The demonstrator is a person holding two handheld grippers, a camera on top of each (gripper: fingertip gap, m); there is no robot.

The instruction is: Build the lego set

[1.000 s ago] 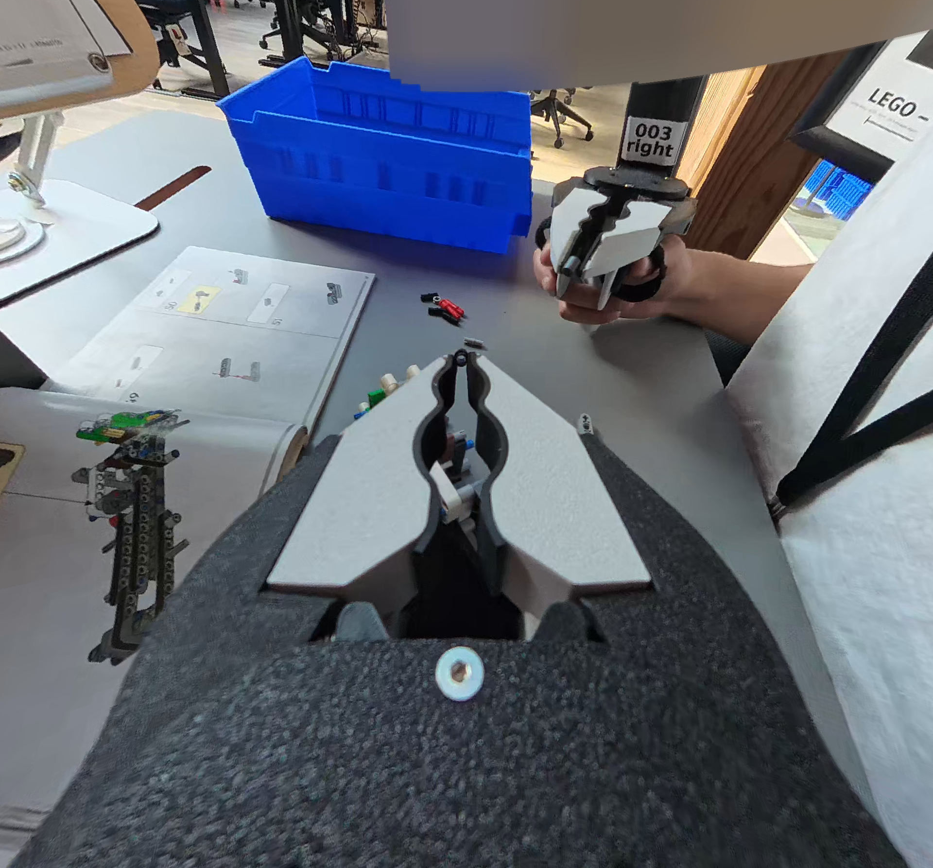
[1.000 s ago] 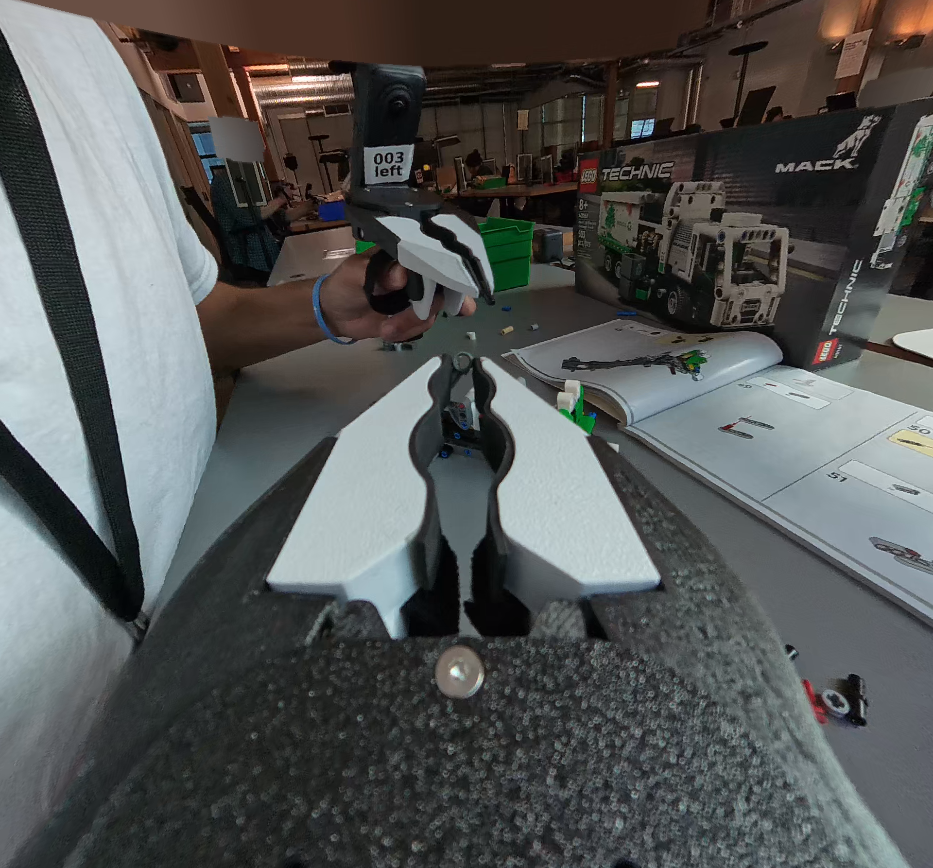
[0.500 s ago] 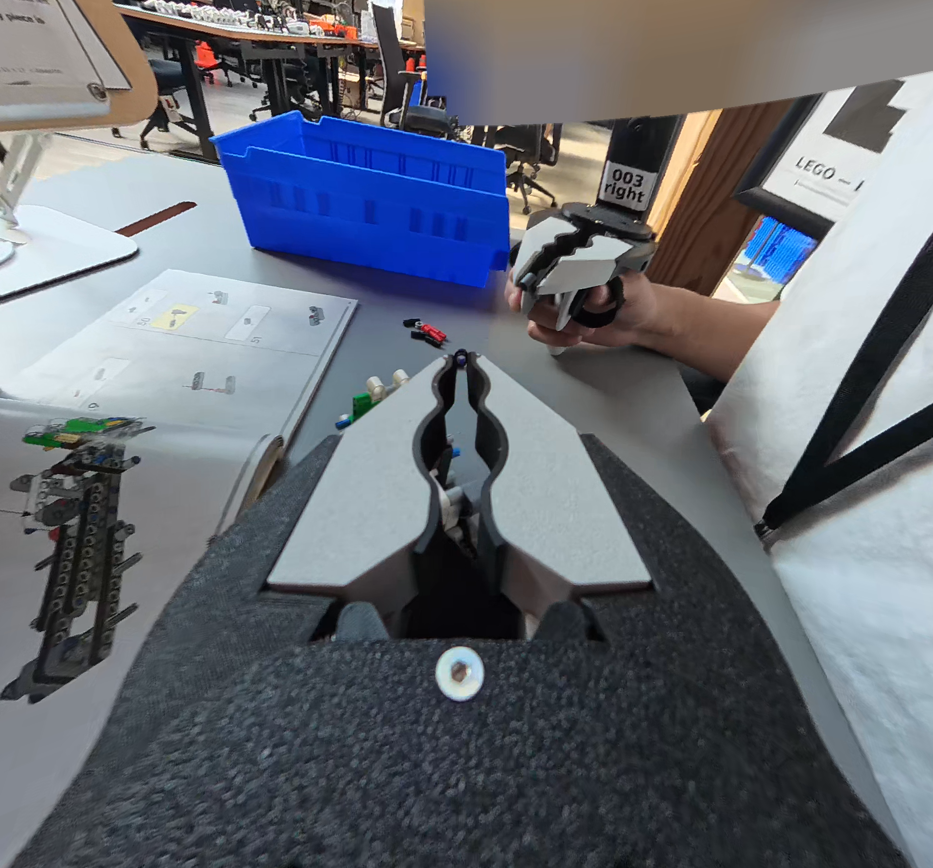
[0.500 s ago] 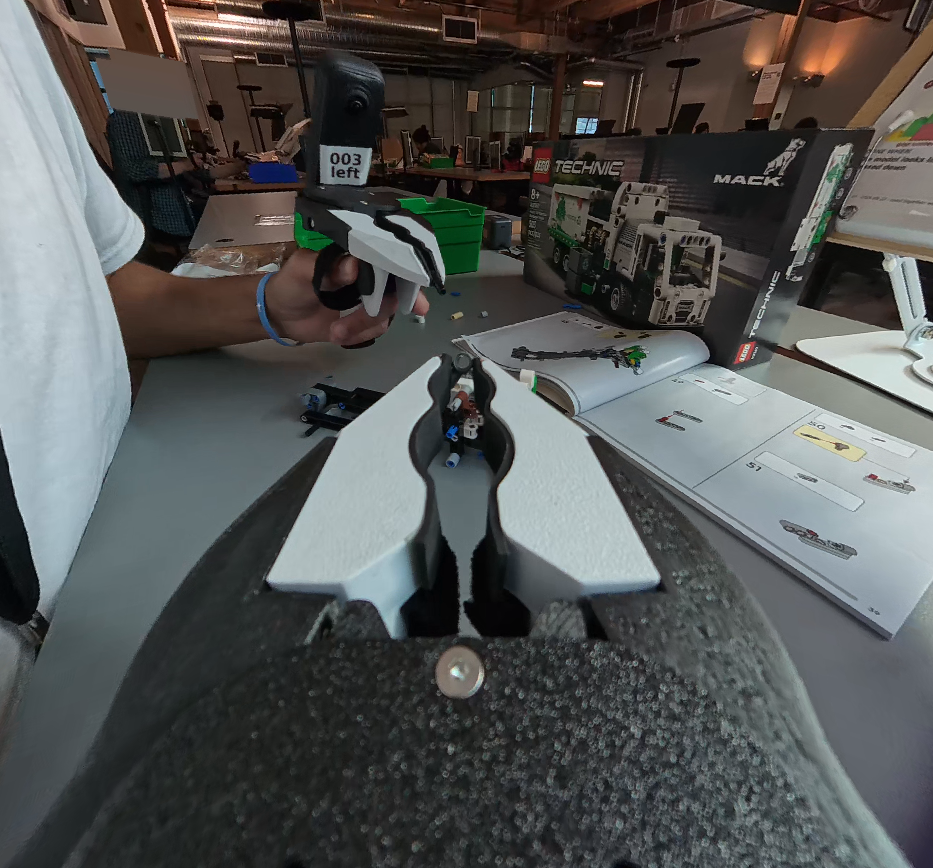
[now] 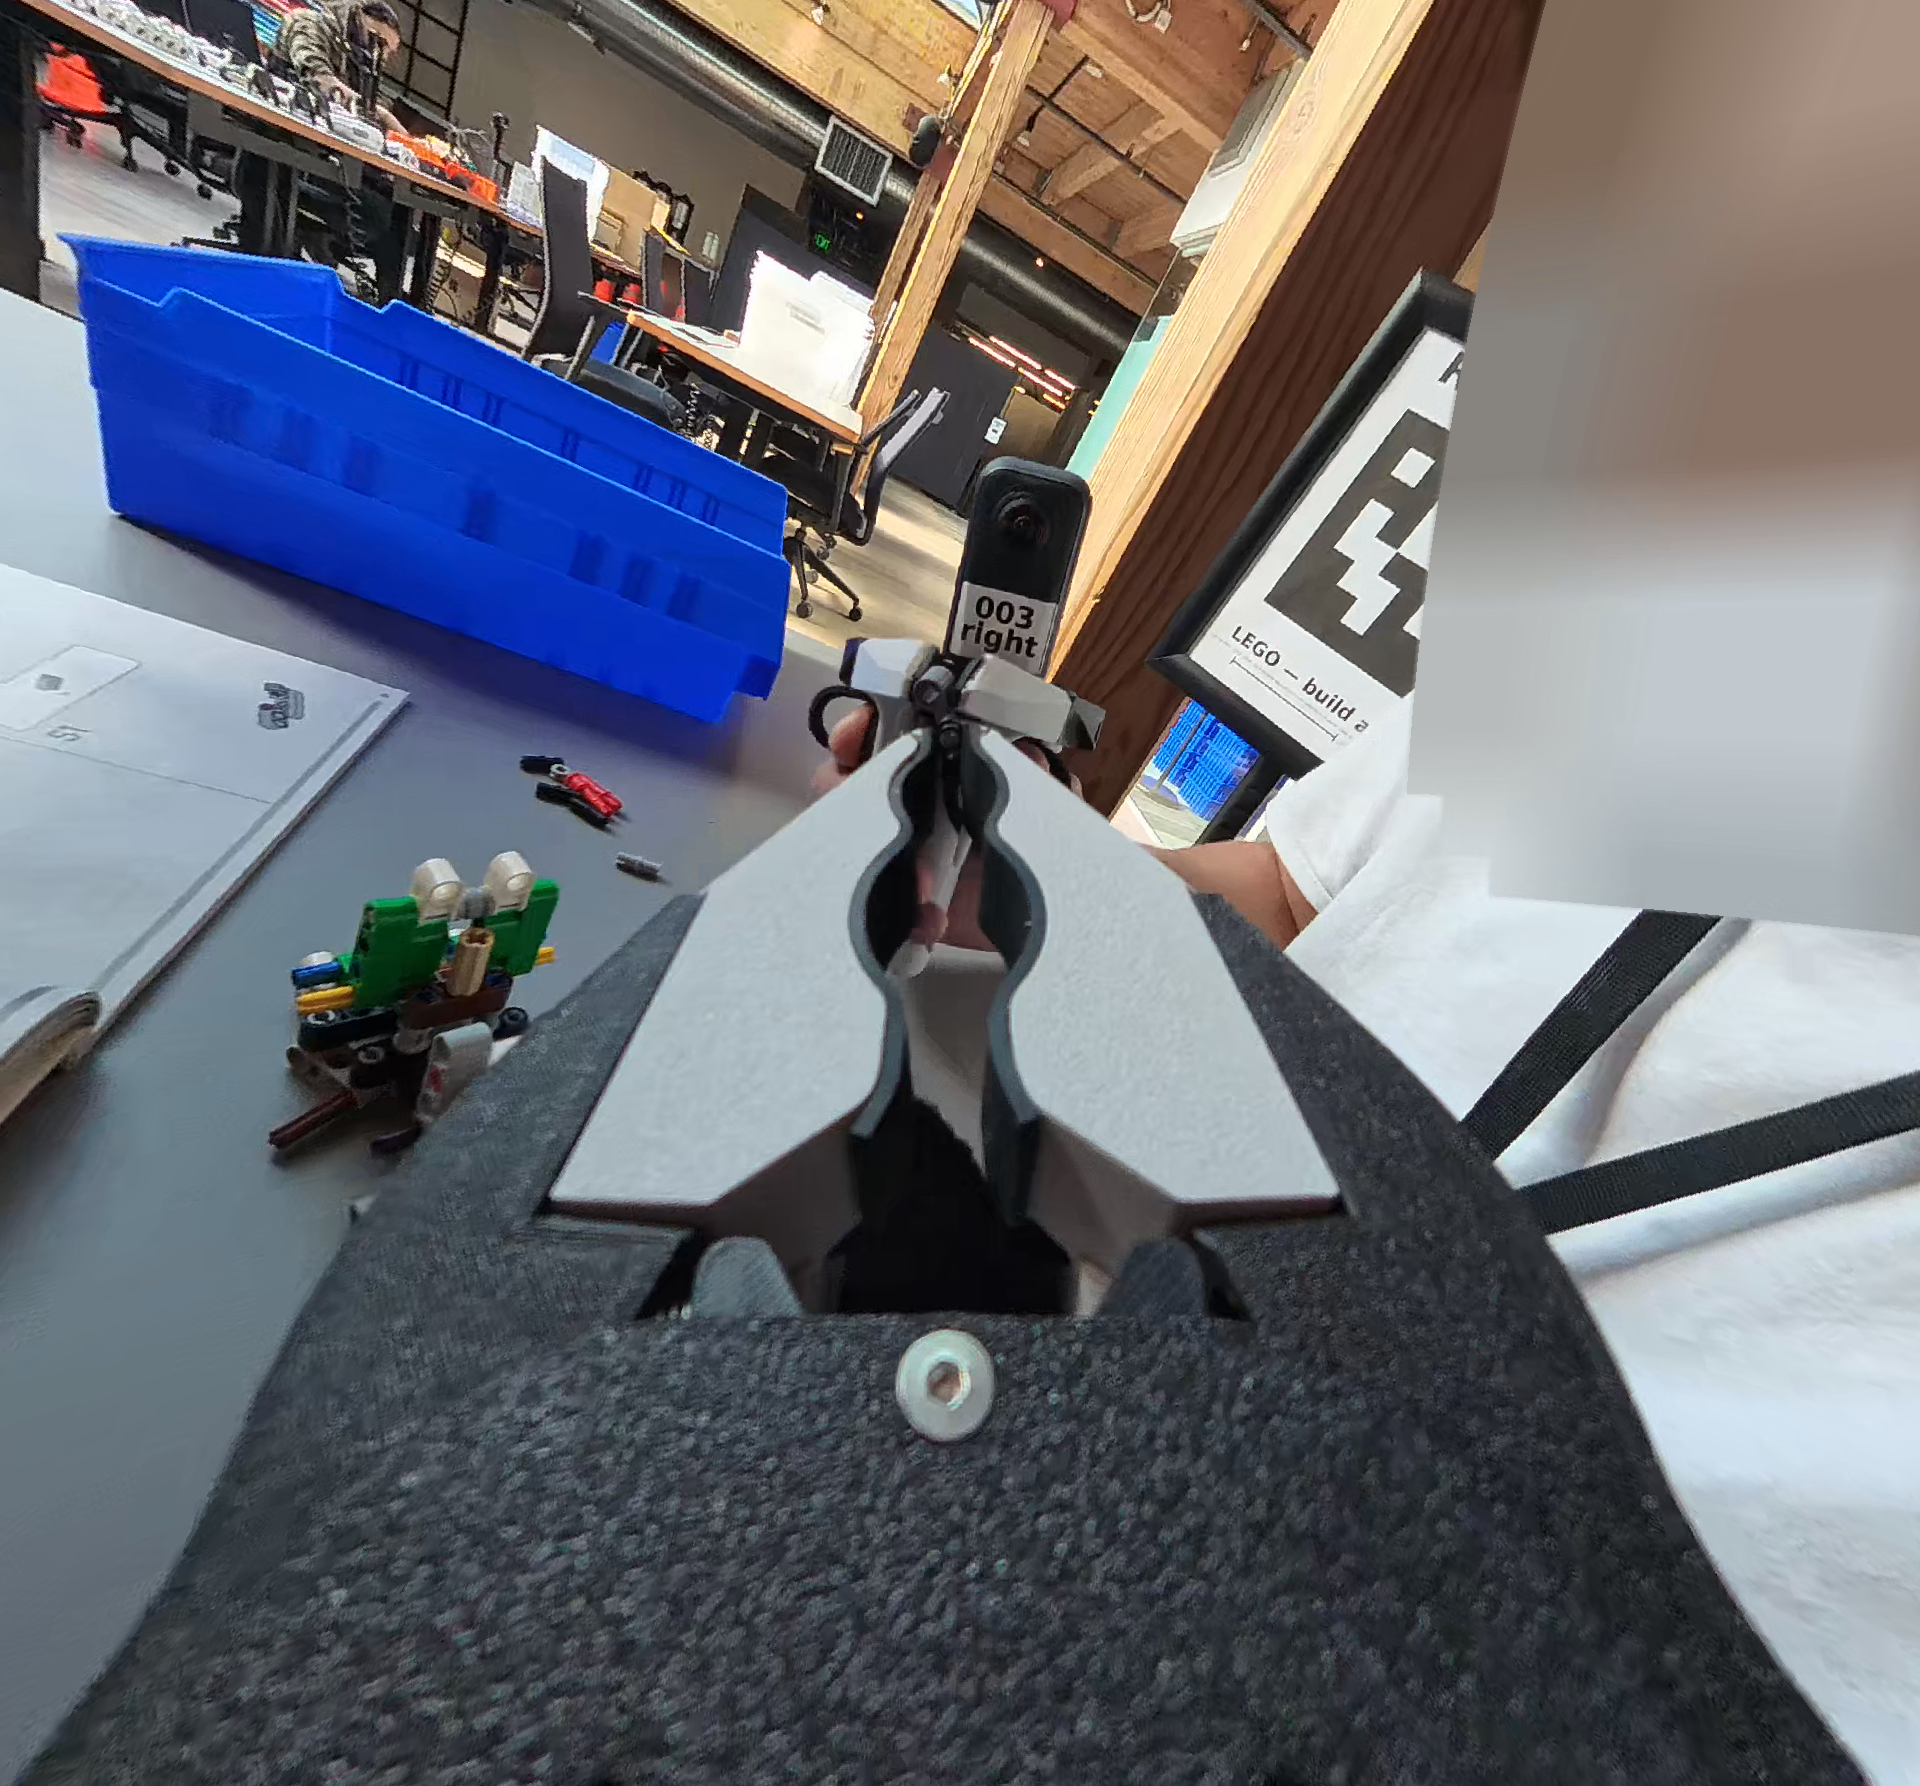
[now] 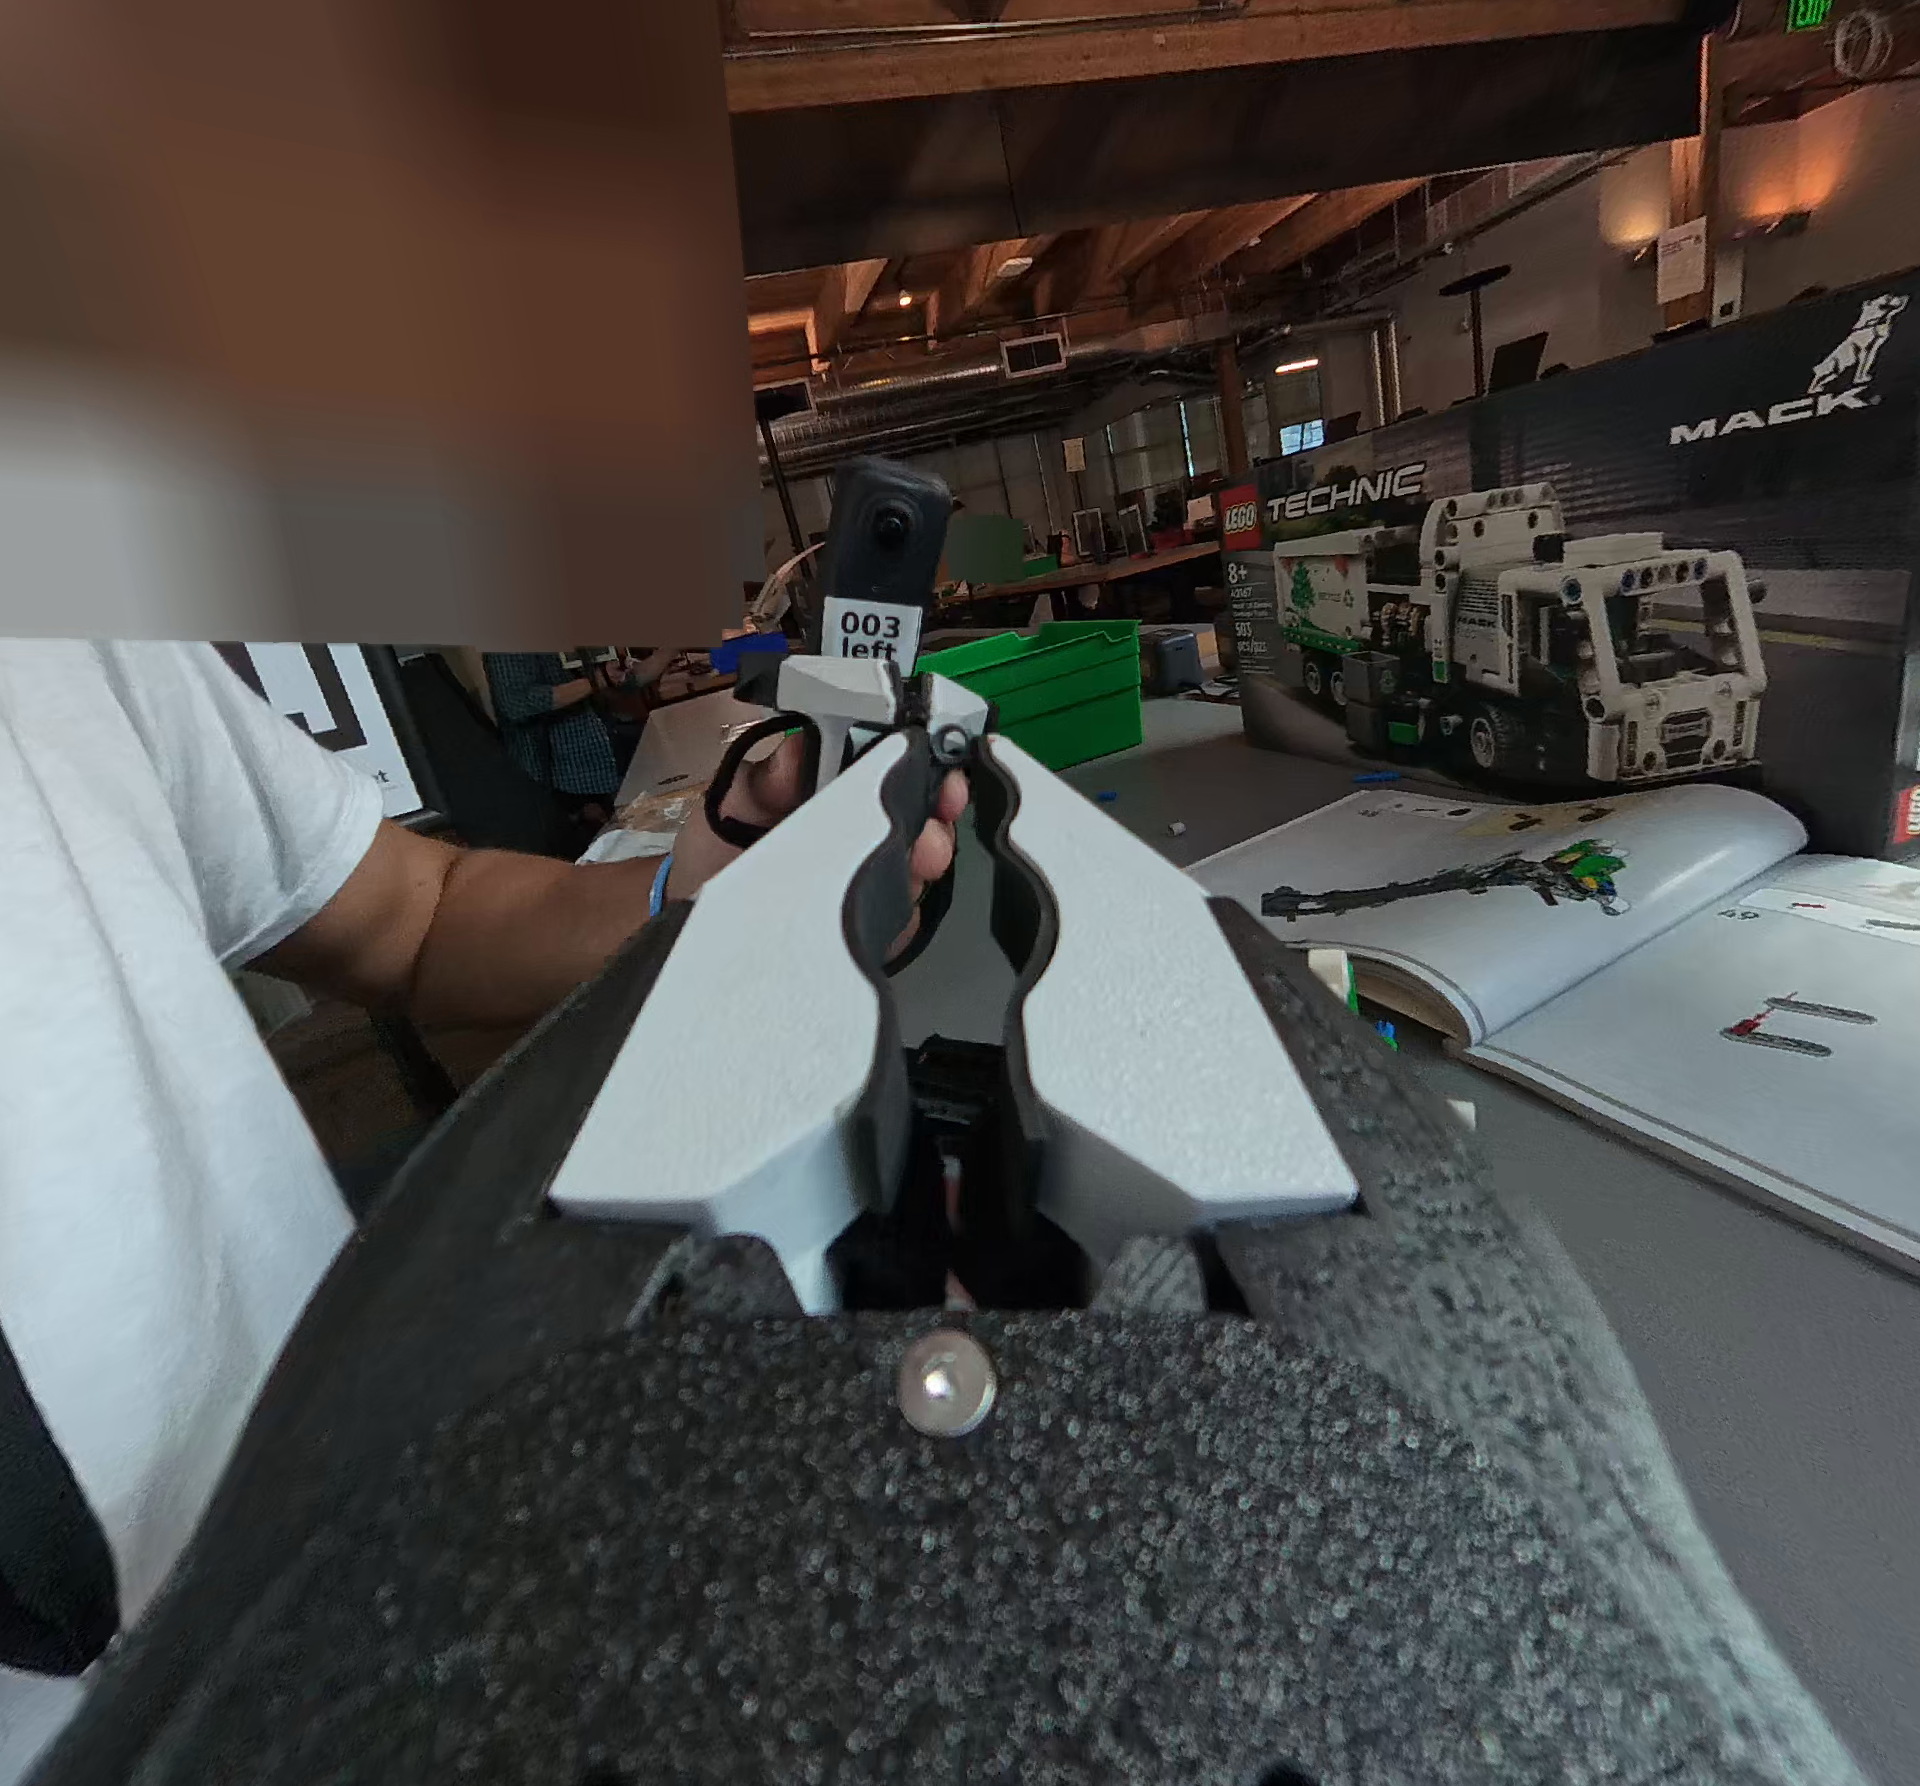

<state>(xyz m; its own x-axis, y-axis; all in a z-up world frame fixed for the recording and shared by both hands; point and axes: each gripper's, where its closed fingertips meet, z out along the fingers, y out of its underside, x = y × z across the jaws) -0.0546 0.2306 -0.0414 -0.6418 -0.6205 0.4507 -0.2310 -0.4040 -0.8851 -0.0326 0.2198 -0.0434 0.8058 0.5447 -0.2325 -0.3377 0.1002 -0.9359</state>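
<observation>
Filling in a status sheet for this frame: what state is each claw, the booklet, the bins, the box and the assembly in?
left claw: shut on small dark piece
right claw: shut on dark ring piece
booklet: open, lying on the table
blue bin: upright, contents hidden
green bin: upright, contents hidden
set box: standing upright
partial assembly: on the table, ungripped
</observation>
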